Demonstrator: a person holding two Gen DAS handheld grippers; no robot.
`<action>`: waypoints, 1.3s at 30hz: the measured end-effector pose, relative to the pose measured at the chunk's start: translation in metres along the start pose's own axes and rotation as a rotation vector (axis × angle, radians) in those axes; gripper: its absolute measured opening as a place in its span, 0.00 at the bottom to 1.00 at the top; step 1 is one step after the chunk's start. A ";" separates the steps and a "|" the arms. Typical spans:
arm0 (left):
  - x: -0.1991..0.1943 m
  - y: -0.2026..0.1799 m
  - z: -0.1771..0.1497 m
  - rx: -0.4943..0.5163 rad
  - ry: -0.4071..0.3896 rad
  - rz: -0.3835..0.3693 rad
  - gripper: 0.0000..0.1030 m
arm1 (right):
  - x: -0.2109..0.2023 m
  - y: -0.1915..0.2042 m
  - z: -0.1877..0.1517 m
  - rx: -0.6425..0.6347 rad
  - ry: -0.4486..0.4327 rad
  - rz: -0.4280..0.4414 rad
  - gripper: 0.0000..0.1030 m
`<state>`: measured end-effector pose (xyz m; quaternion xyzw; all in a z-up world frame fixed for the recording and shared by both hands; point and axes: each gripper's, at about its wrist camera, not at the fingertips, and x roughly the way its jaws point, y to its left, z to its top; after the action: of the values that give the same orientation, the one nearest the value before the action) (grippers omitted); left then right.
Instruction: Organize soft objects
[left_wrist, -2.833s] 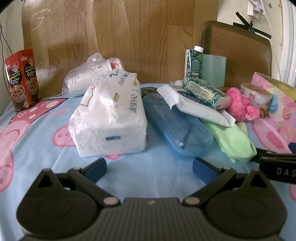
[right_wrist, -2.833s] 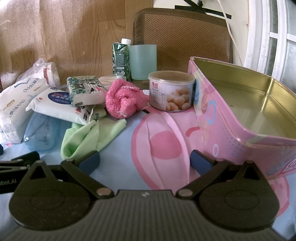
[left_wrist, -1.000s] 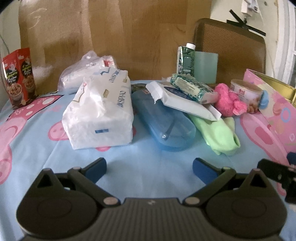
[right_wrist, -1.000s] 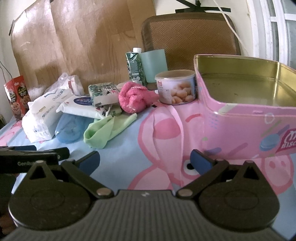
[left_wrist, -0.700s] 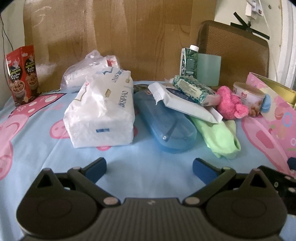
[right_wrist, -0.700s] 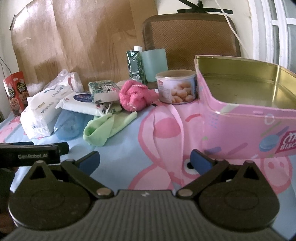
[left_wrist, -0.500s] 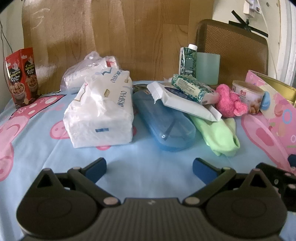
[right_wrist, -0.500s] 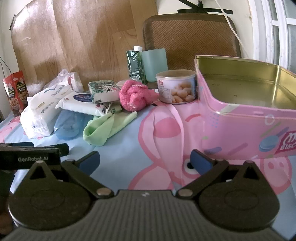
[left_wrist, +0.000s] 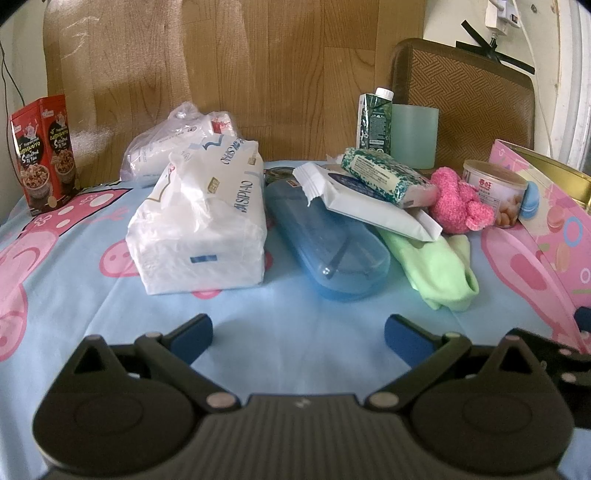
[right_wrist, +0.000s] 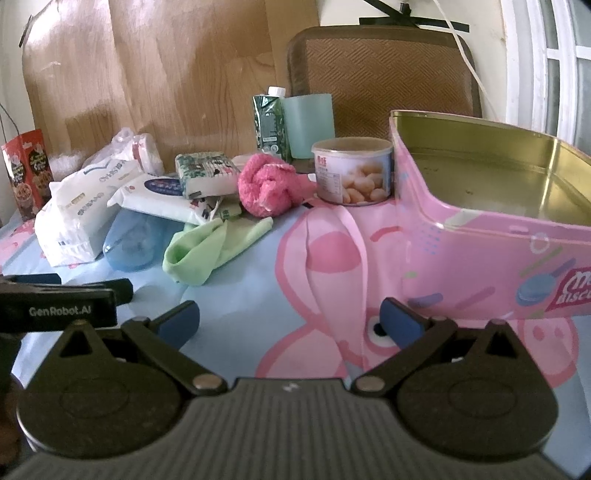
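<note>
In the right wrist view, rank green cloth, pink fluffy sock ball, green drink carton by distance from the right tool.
1. Green cloth: nearest, left of the right tool.
2. Pink fluffy sock ball: mid-table, behind the cloth.
3. Green drink carton: farthest, at the back.

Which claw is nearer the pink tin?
Right. The right claw sits open just beside the pink tin; the left claw, also open, faces the tissue pack, farther off.

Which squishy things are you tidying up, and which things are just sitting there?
For the job:
pink fuzzy sock
green cloth
big tissue pack
wipes pack
small tissue pack
pink tin, probably where they go

Just lying about:
blue case
snack can
green carton
cup
red box
</note>
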<state>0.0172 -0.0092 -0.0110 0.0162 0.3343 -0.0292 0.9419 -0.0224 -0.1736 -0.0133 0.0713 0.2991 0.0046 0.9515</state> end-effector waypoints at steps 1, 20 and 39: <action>0.000 0.000 0.000 0.000 0.000 0.000 1.00 | 0.000 0.000 0.000 -0.002 0.002 -0.003 1.00; -0.001 -0.001 -0.004 0.000 -0.023 0.012 1.00 | 0.001 0.003 -0.001 -0.019 0.005 -0.014 1.00; 0.001 0.003 -0.004 0.020 -0.019 -0.005 1.00 | 0.003 0.005 0.000 -0.044 0.014 -0.030 1.00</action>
<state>0.0149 -0.0065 -0.0148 0.0245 0.3249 -0.0350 0.9448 -0.0203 -0.1682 -0.0144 0.0458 0.3065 -0.0024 0.9508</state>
